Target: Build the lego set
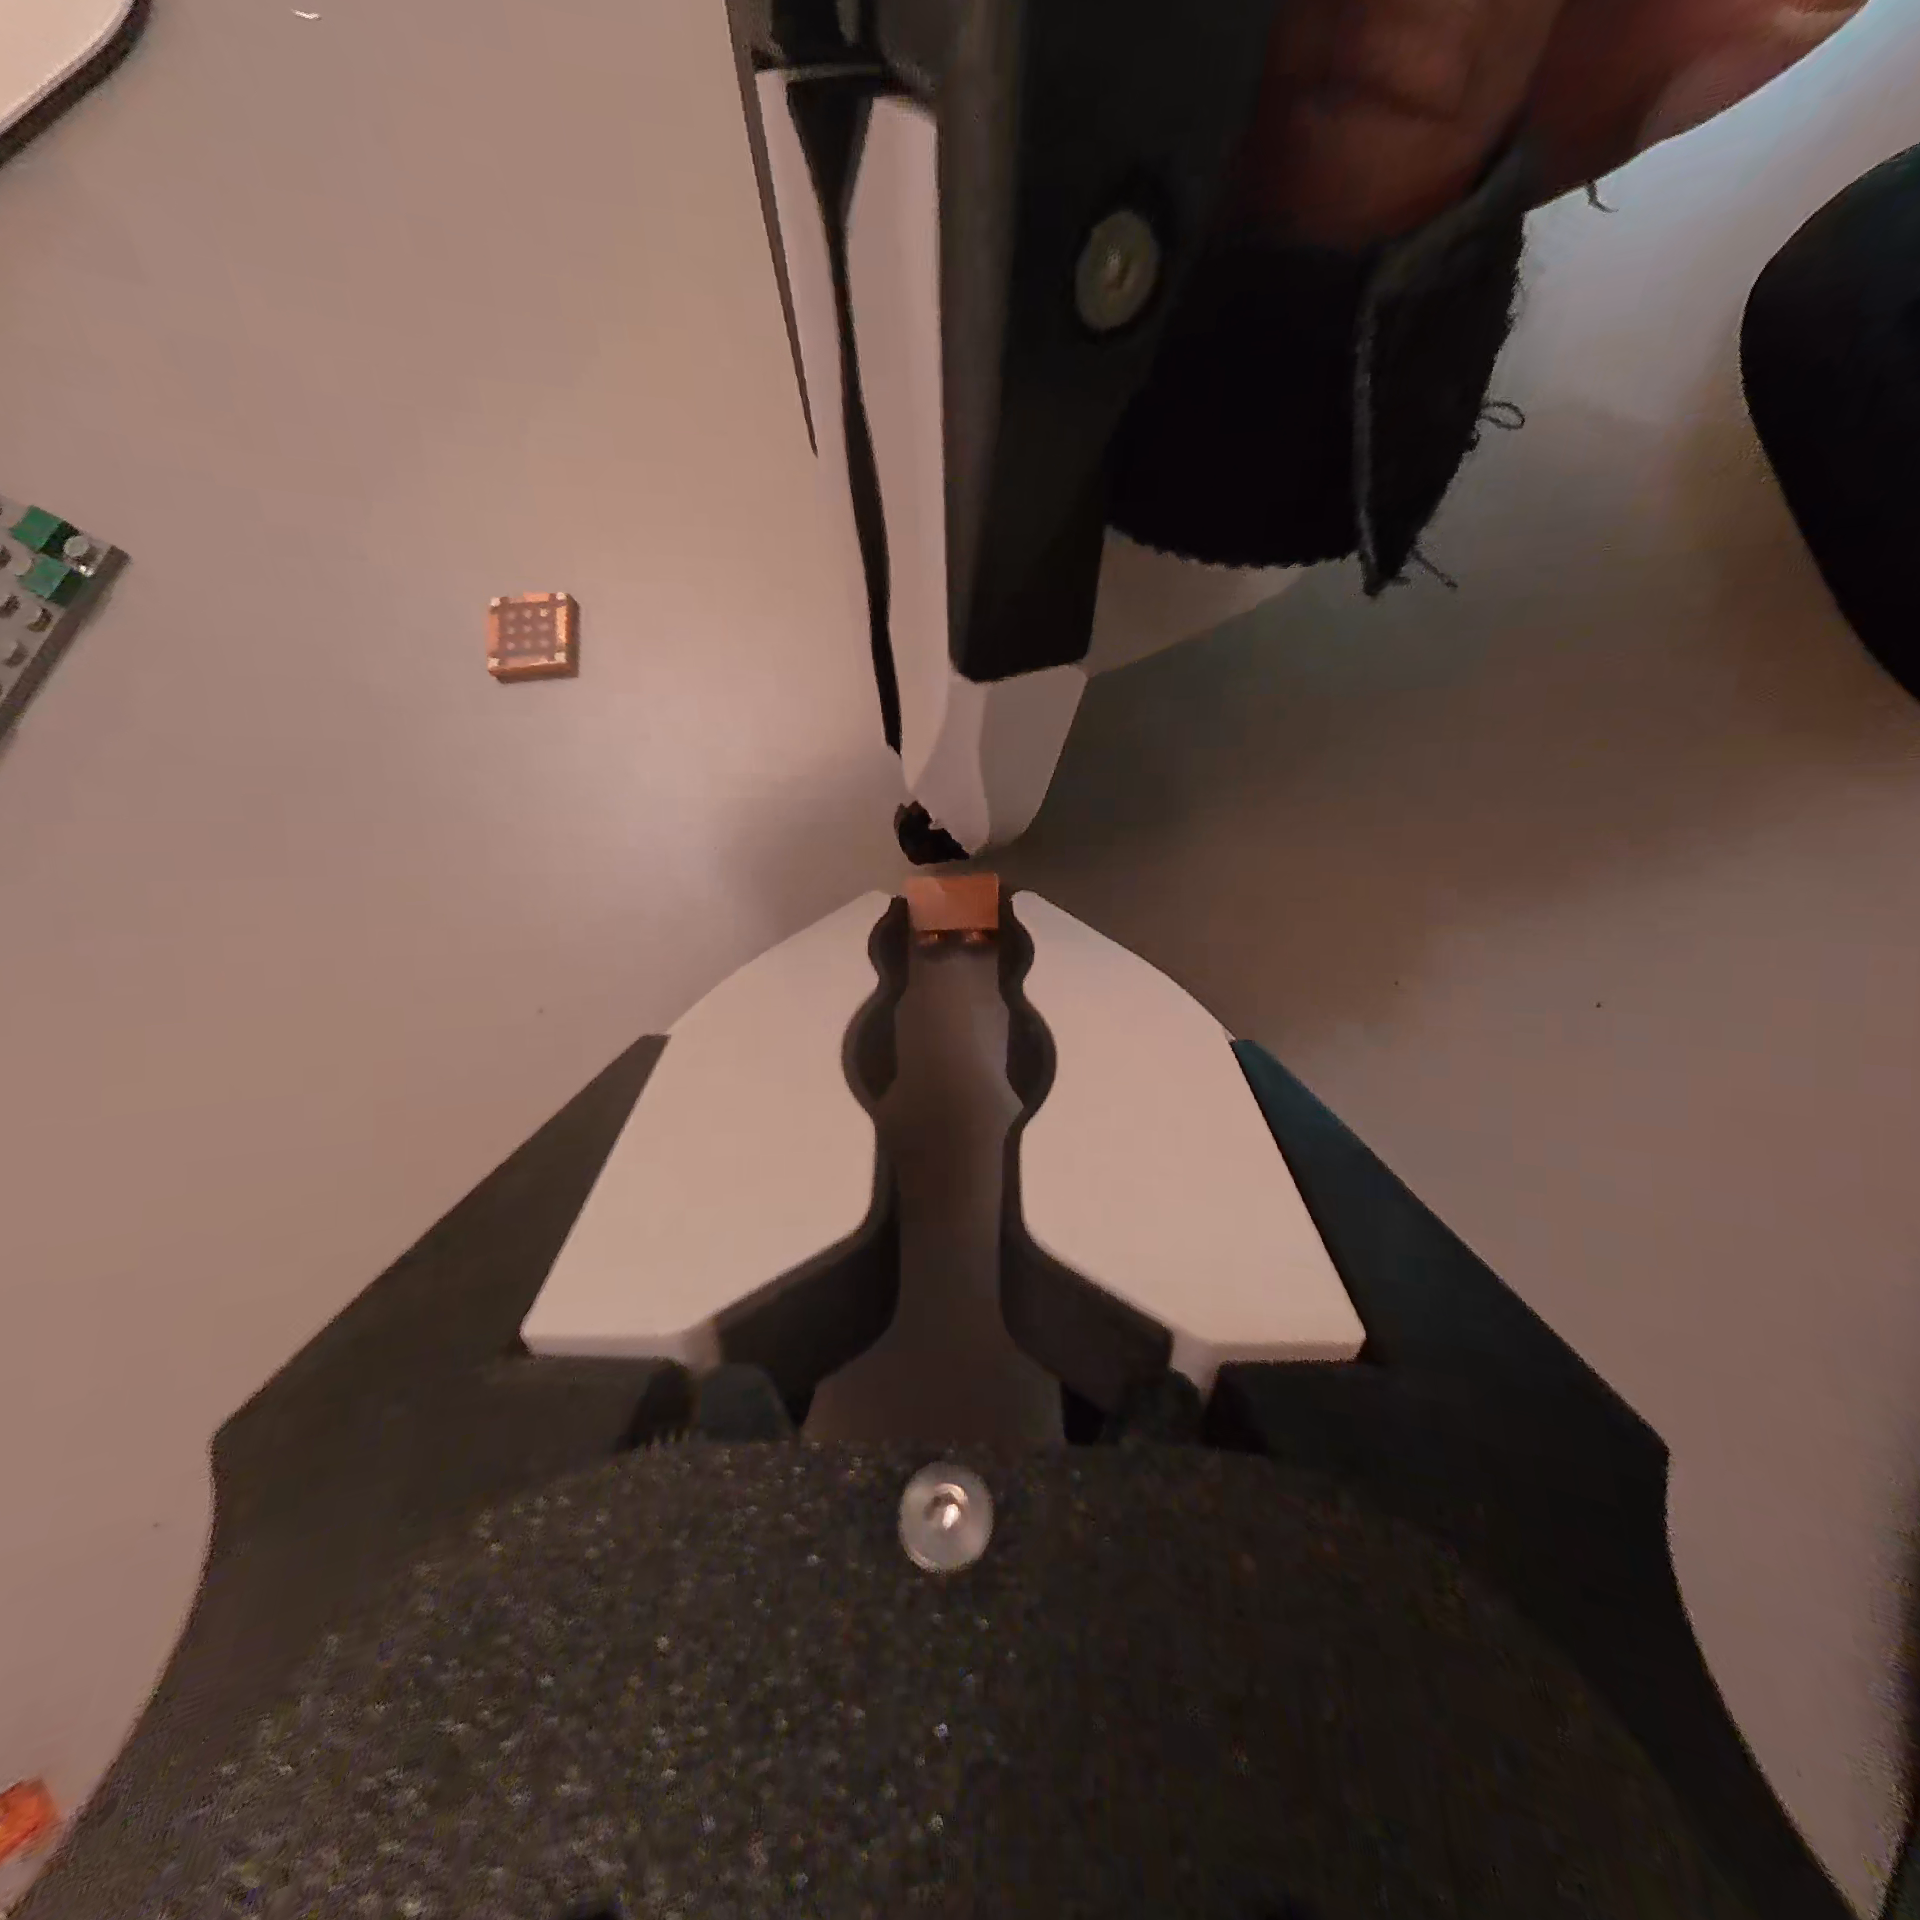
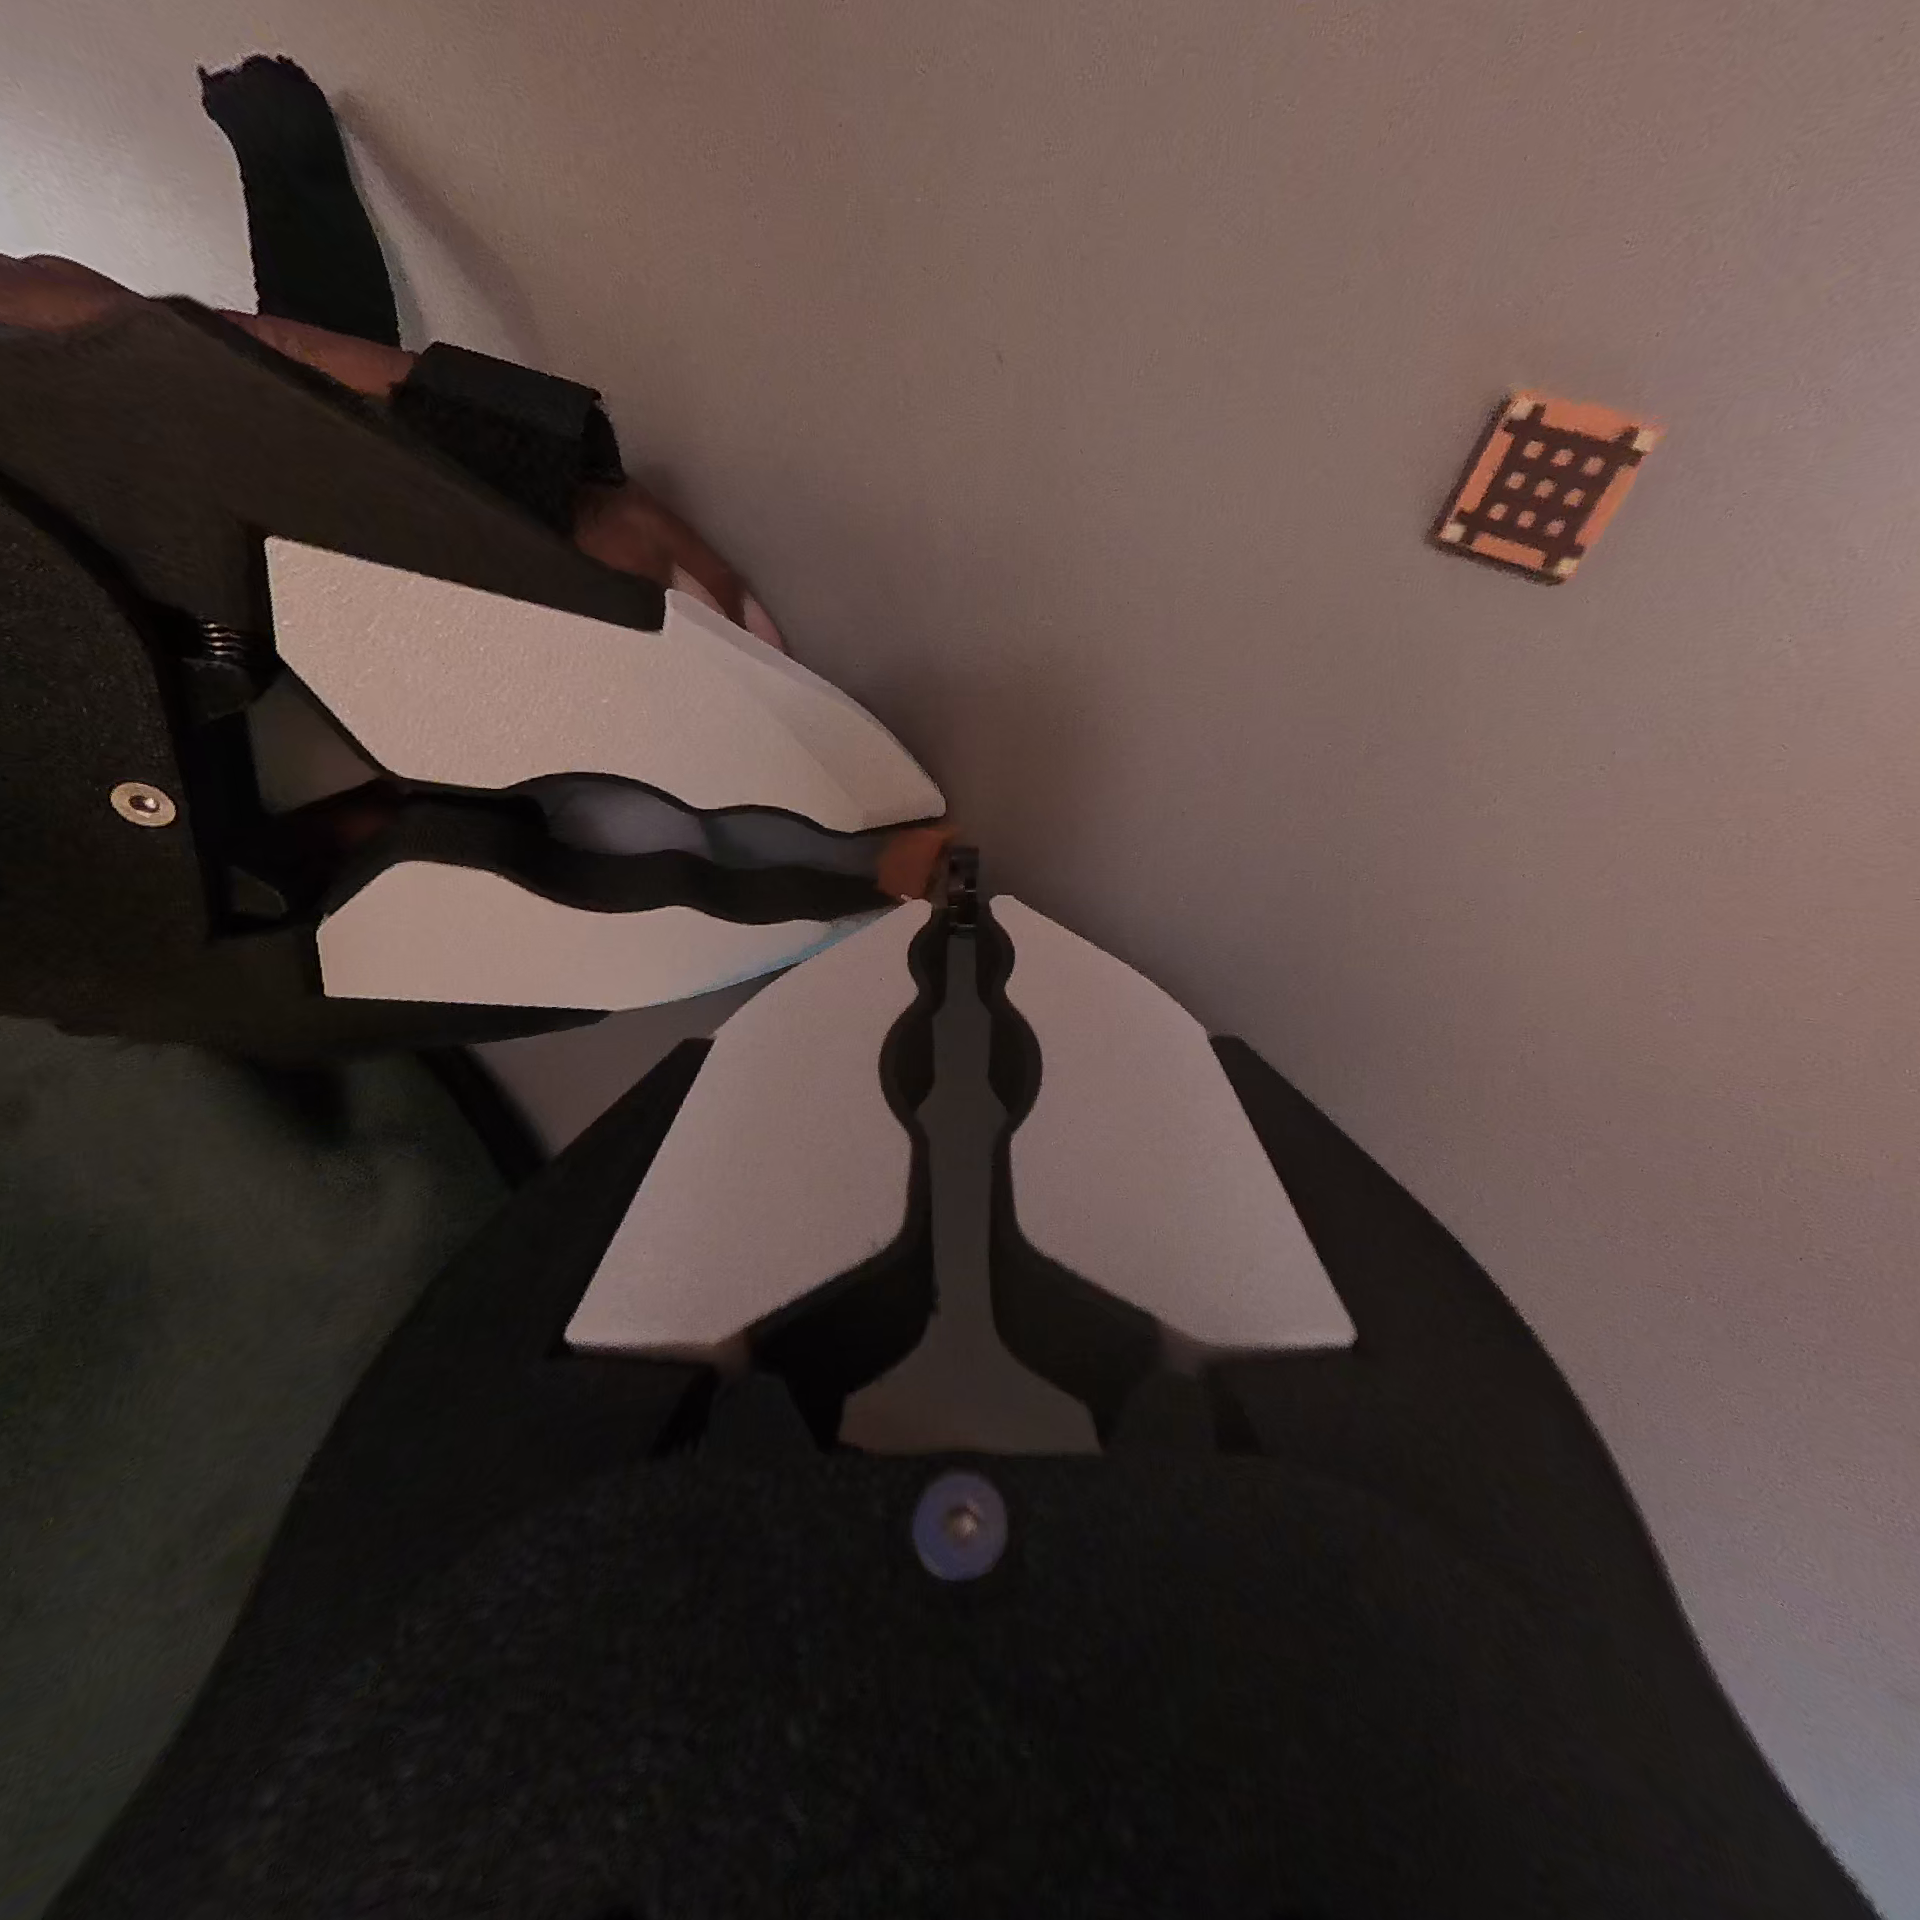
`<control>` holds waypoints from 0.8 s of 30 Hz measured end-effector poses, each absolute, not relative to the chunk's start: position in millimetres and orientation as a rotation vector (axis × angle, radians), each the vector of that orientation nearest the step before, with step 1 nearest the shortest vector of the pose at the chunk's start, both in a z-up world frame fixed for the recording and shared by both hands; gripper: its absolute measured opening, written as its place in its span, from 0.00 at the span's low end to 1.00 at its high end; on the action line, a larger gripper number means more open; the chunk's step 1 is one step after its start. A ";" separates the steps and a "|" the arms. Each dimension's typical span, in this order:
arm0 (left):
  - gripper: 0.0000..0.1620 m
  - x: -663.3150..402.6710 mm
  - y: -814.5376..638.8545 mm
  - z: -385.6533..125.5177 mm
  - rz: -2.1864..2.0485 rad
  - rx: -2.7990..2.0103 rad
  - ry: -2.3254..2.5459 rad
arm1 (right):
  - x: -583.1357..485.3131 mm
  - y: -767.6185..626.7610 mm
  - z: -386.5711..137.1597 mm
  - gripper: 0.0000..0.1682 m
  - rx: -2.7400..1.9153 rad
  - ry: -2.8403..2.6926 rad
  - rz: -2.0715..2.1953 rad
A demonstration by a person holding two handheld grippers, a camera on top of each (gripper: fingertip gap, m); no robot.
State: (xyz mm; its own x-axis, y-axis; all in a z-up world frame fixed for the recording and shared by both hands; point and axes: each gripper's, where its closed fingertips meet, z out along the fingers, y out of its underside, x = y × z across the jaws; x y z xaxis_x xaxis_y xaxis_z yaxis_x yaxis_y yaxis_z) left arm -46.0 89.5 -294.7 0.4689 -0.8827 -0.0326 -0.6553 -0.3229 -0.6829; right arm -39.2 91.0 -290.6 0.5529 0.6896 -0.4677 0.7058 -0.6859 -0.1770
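- In the left wrist view, the left gripper (image 1: 954,906) is closed to a narrow gap on a small orange brick (image 1: 953,902), pinched at the very tips of its 2 white fingers (image 1: 764,1122); 2 studs of the brick face back toward the camera.
- The right gripper (image 1: 940,831) comes down from the far side of that view, its tips almost touching the orange brick, with a small black piece (image 1: 928,834) nipped at their end.
- In the right wrist view, the right gripper (image 2: 961,896) is nearly closed, its tips clamping the small black piece (image 2: 962,878); the piece is too small and dark to tell its shape.
- There the left gripper (image 2: 920,857) enters from the left, and the orange brick (image 2: 914,857) at its tips sits right against the black piece; whether the 2 parts are joined cannot be told.
- Both pieces are held above a plain grey table (image 1: 364,312), roughly mid-scene.
- An orange square tile with a dark grid pattern (image 1: 531,636) lies flat on the table, well apart to the left in the left wrist view; the same tile (image 2: 1545,486) shows far right in the right wrist view.
- A grey studded baseplate with green bricks (image 1: 47,582) is cut by the left edge of the left wrist view.
- Another orange piece (image 1: 26,1837) shows at the near left corner.
- A person's hand (image 1: 1455,94) with a black strap grips the right gripper at the far side.
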 end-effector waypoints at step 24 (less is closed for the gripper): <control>0.10 -46.2 90.8 -294.8 -0.457 -2.062 1.268 | -45.6 87.5 -292.1 0.05 2.706 1.214 -0.912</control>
State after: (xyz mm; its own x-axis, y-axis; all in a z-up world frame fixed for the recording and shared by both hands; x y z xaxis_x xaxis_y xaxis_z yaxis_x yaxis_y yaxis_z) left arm -46.2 90.8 -294.8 0.4677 -0.8827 -0.0470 -0.6500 -0.3074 -0.6950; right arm -45.6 87.5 -292.1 0.5215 0.6707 -0.5274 0.6934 -0.6933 -0.1961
